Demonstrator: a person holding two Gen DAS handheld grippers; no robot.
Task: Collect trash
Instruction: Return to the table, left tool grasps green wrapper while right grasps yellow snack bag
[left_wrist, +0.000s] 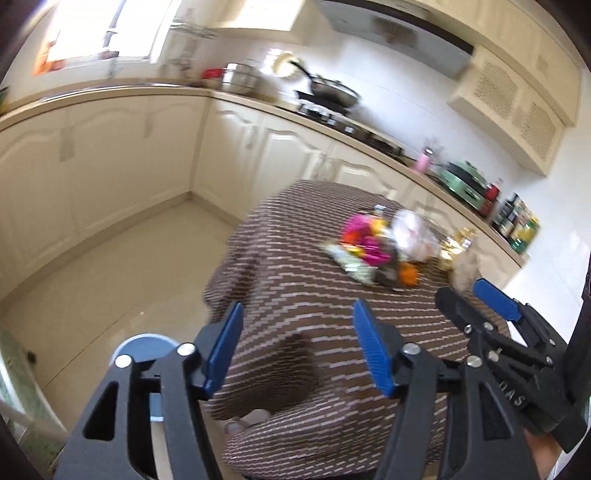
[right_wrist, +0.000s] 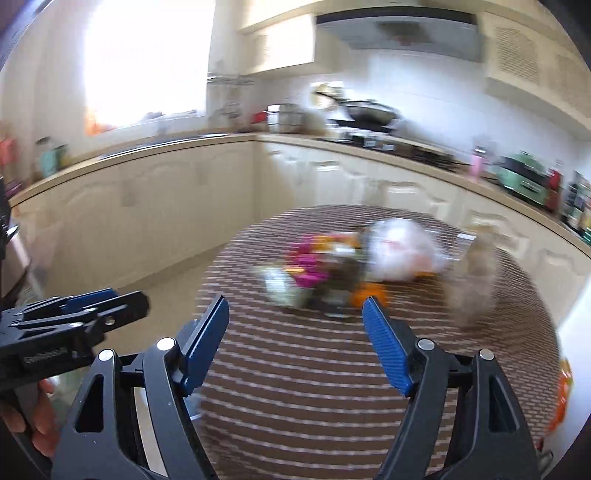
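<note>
Toward the far edge of the table (left_wrist: 295, 295) lies the trash pile (left_wrist: 373, 247): crinkly wrappers, a clear bag, light and soft, I judge. Left gripper (left_wrist: 295, 343) and right gripper (right_wrist: 295, 339) hang wide open, empty. I'd pinch a bunched fold.

A pile of trash (left_wrist: 373, 243) lies on the desk (left_wrist: 295, 295), toward its far side. A plastic bag (left_wrist: 410, 232) sits at the right of the pile. Behind the desk runs a counter (left_wrist: 369, 136) with a pan (left_wrist: 332, 92) on it. The floor (left_wrist: 110, 266) lies to the left of the desk.
</note>
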